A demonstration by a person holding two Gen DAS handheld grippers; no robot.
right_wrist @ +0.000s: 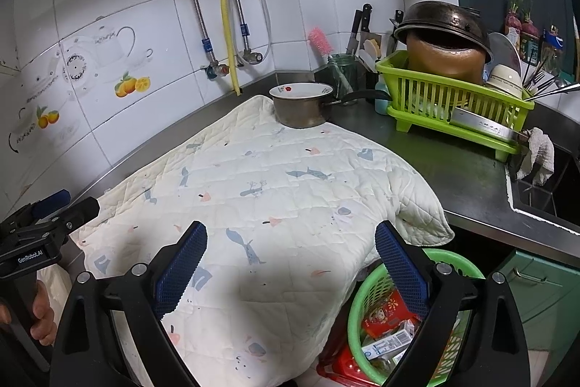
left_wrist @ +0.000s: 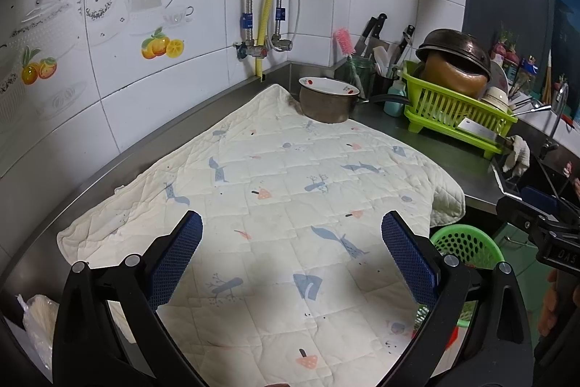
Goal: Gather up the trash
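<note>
Both gripper jaws spread, quilted cloth (left_wrist: 290, 191), perforated green basket (right_wrist: 366, 296) holding wrappers

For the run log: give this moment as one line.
left gripper open, empty | right gripper open, empty | quilted cloth bare | green basket holds wrappers

Bright overhead indoor light, even across both views. Soft grey shadow on cream quilted printed cloth (right_wrist: 275, 191) toward 6 o'clock. Glare on white glossy wall tiles (left_wrist: 174, 104). Strong fisheye bending; black vignette at corners. Centre sharp, edges slightly smeared.
</note>
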